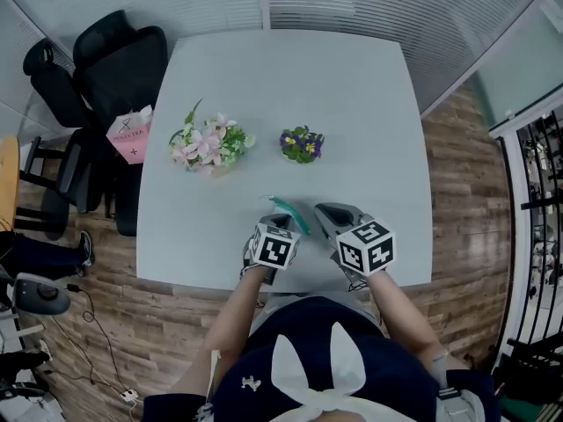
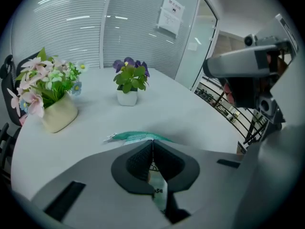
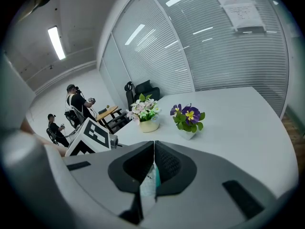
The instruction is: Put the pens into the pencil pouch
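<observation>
A teal pencil pouch [image 1: 288, 214] is near the front edge of the white table [image 1: 290, 77], between my two grippers. My left gripper [image 1: 280, 227] is shut on a thin clear-and-teal part of the pouch. The pouch's teal zip edge [image 2: 138, 136] shows just past the closed left gripper [image 2: 152, 142]. My right gripper [image 1: 324, 211] is shut on the pouch from the other side. In the right gripper view, pale teal material [image 3: 151, 178] is pinched behind the closed right gripper [image 3: 154, 144]. No pens are in view.
A pot of pink flowers [image 1: 209, 143] and a small pot of purple pansies [image 1: 302, 144] stand mid-table, beyond the pouch. Black chairs [image 1: 114, 69] and a pink bag [image 1: 130, 134] are at the table's left. Two people [image 3: 76, 104] stand far off.
</observation>
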The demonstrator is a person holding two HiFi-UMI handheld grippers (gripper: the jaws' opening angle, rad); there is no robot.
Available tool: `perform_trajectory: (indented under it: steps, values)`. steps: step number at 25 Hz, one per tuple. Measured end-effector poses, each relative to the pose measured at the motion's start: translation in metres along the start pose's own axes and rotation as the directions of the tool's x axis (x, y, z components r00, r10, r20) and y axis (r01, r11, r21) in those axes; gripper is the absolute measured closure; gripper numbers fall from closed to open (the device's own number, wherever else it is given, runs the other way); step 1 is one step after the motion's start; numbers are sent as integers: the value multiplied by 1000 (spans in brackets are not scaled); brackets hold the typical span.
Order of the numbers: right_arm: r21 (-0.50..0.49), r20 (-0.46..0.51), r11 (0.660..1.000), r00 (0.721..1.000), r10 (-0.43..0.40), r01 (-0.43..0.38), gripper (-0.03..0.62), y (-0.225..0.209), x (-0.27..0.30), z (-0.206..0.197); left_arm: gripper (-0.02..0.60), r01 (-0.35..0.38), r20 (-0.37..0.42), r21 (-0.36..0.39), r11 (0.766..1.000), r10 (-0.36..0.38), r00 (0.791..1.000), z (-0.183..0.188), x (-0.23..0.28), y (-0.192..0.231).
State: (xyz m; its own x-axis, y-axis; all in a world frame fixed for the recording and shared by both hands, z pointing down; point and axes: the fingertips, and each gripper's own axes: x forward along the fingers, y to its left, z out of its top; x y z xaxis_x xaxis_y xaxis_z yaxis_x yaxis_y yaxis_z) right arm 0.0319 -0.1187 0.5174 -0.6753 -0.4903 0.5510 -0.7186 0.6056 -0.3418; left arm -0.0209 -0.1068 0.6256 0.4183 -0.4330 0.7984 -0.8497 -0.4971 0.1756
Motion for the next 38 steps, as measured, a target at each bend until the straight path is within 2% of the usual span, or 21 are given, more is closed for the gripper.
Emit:
perform_trajectory:
  steps: [9, 16, 21, 26, 29, 33, 38]
  values:
    - [16, -23, 1000, 1000, -10, 10, 586, -7, 9, -6, 557, 41, -79, 39, 998, -38, 996, -19, 21, -4]
    - [16, -31, 1000, 999, -9, 9, 586, -6, 13, -6, 555, 65, -81, 11, 998, -64, 995, -19, 22, -4]
    - [13, -29, 1000, 1000, -13, 14, 586, -6, 12, -5, 554, 82, -25, -51, 995, -83, 996, -12, 12, -1]
    - [14, -15, 1000, 1000, -21, 21, 586, -6, 11, -4, 554, 61, 55, -96, 994, -55, 997, 2, -10, 8]
    - [9, -9, 1000, 1000, -17, 17, 586, -3, 11, -2, 554, 30, 100, -97, 995, -20, 995, 13, -26, 15]
    - [-5, 1, 1000, 1000, -11, 11, 586, 4, 11, 0, 555, -16, 169, -84, 996, 30, 985, 29, -52, 21]
    - [-39, 9, 999, 1000, 15, -15, 588, 16, 11, 4, 555, -36, 254, -106, 994, 62, 965, 47, -79, 22]
